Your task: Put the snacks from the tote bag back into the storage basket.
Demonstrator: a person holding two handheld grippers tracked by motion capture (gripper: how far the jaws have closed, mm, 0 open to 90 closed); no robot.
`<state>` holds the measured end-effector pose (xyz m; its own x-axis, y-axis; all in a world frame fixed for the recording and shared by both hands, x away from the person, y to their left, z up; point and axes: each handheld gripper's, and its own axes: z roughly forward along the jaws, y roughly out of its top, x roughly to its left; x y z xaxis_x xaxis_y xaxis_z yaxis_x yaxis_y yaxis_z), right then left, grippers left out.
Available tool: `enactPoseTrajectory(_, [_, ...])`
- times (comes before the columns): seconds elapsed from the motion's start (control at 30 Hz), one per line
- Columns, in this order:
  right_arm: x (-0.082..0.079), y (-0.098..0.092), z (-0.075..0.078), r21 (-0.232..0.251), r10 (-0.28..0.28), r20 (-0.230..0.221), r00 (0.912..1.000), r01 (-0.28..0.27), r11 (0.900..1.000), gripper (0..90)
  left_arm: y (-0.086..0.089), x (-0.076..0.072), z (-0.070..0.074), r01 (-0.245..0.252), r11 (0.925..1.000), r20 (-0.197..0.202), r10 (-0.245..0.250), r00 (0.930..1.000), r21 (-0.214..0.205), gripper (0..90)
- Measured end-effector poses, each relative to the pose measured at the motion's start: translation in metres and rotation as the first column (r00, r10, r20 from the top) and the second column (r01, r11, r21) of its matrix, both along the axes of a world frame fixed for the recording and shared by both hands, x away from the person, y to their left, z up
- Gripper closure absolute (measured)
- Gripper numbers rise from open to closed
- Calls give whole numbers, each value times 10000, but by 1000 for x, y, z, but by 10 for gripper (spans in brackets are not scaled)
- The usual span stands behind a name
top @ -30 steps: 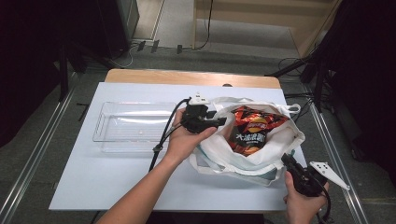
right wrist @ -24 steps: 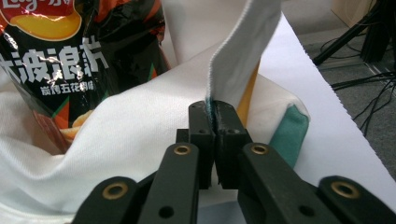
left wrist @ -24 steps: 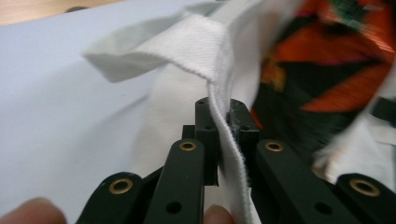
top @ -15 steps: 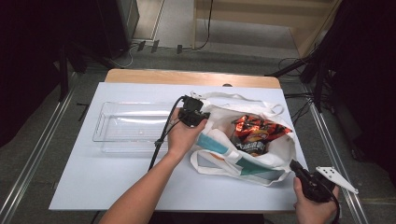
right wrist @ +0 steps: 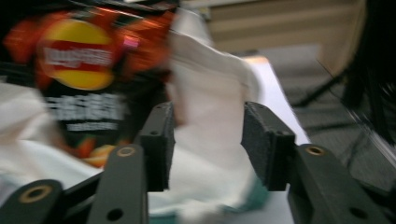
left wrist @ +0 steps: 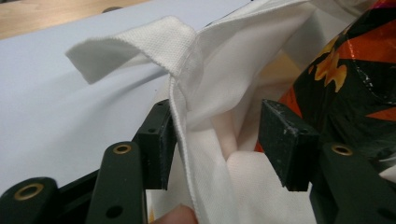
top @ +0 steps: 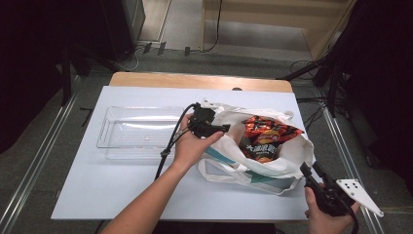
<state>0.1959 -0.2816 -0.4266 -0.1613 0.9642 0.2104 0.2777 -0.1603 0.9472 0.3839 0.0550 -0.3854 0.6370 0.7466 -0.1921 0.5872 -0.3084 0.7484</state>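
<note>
- A white cloth bag (top: 253, 161) lies on its side on the tabletop (top: 97, 180), near the right edge, with its mouth open toward the far side.
- A red and black snack bag (top: 265, 136) sits inside it and pokes out of the mouth.
- A clear plastic tray (top: 139, 131) rests on the tabletop just to the left of the cloth bag. Nothing is in it.
- The left claw (left wrist: 215, 140) is open. The stitched rim of the cloth bag runs up between its jaws, close to the left jaw — but the jaws are not squeezing it.
- The right claw (right wrist: 205, 140) is open too and holds nothing. In the high view it hovers off the near right corner of the tabletop, apart from the cloth bag. Its own view is blurry.
- The cloth bag looks soft and floppy, so it will likely sag and fold when lifted. The thick rim or the strap (left wrist: 135, 46) seems the best place to grab.
- The snack bag looks light, puffy and slippery — a hard squeeze could crush what is inside. A pinch on its flat top edge seems safest.
</note>
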Motion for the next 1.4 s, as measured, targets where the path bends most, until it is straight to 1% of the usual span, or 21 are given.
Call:
enactPoseTrajectory(0.03, [1, 6, 1, 0, 378, 6, 9993, -378, 9993, 600, -1, 0, -1, 9, 10000, -112, -9, 9999, 18, 469])
enactPoseTrajectory(0.07, [9, 23, 2, 125, 1679, -156, 9857, -1677, 9858, 619, -3, 0, -3, 14, 10000, -187, -14, 9998, -18, 476])
enactPoseTrajectory(0.1, [9, 23, 2, 125, 1679, -156, 9857, -1677, 9858, 619, -4, 0, -4, -18, 9999, -182, 20, 9998, 121, 476])
enactPoseTrajectory(0.13, [12, 34, 0, 151, 2164, -158, 9762, -2162, 9762, 617, -6, 0, -6, -72, 9994, -116, 76, 9999, 324, 500])
enactPoseTrajectory(0.17, [20, 56, -1, -3, 3091, -224, 9508, -3092, 9510, 575, -9, -1, -10, -53, 9989, -190, 62, 9998, 463, 541])
enactPoseTrajectory(0.2, [23, 63, -1, -30, 3375, -275, 9409, -3377, 9413, 539, -9, -1, -11, -3, 9985, -261, 17, 9997, 554, 554])
enactPoseTrajectory(0.23, [23, 63, -1, -30, 3375, -275, 9409, -3377, 9413, 539, -9, -1, -11, -3, 9985, -261, 17, 9997, 554, 575])
enactPoseTrajectory(0.3, [32, 78, -3, -276, 3813, -600, 9225, -3834, 9232, 450, -10, -1, -15, -7, 9980, -310, 27, 9995, 631, 614])
enactPoseTrajectory(0.37, [39, 89, -9, -356, 3761, -863, 9225, -3802, 9242, 445, -9, -2, -17, -99, 9984, -312, 117, 9994, 560, 694])
enactPoseTrajectory(0.5, [45, 102, -21, -424, 4215, -1496, 8944, -4317, 9010, 621, -7, -2, -20, -521, 9978, -205, 530, 9984, 408, 862])
enactPoseTrajectory(0.53, [45, 105, -26, -583, 4444, -1811, 8773, -4607, 8857, 750, -8, -1, -22, -537, 9976, -229, 547, 9982, 443, 875])
enactPoseTrajectory(0.57, [45, 105, -26, -583, 4444, -1811, 8773, -4607, 8857, 750, -9, 2, -23, -561, 9974, -330, 576, 9978, 453, 875])
enactPoseTrajectory(0.6, [45, 104, -31, -558, 4655, -2041, 8612, -4850, 8727, 864, -10, 3, -24, -634, 9968, -386, 653, 9971, 488, 883])
enactPoseTrajectory(0.77, [44, 99, -32, 47, 4844, -2320, 8435, -4970, 8677, 891, -14, 9, -21, -1040, 9909, -8, 1044, 9945, 860, 887])
enactPoseTrajectory(0.87, [33, 100, -31, -8, 5211, -2559, 8142, -5393, 8421, 900, -12, 13, -22, -1435, 9845, 15, 1441, 9896, 1005, 889])
enactPoseTrajectory(0.97, [32, 102, -32, -89, 5259, -2697, 8067, -5482, 8363, 900, -16, 15, -28, -1671, 9791, 76, 1673, 9859, 1163, 889])
enactPoseTrajectory(1.07, [33, 100, -33, 76, 5259, -2667, 8077, -5439, 8391, 892, -16, 12, -29, -1521, 9832, 140, 1515, 9884, 1011, 883])
enactPoseTrajectory(1.13, [29, 97, -33, 206, 5202, -2224, 8246, -5295, 8481, 790, -15, 8, -27, -1283, 9881, 272, 1264, 9916, 843, 762])
enactPoseTrajectory(1.23, [26, 93, -28, 247, 5198, -1812, 8349, -5245, 8511, 703, -11, 1, -23, -1033, 9931, 258, 1020, 9944, 547, 677])
enactPoseTrajectory(1.27, [25, 91, -26, 148, 5109, -1679, 8431, -5160, 8564, 678, -9, -2, -21, -1067, 9938, 322, 1057, 9939, 318, 638])
enactPoseTrajectory(1.4, [20, 72, -10, -96, 4288, -923, 8987, -4315, 9021, 647, 0, -12, -15, -1106, 9936, 535, 1117, 9923, -243, 514])
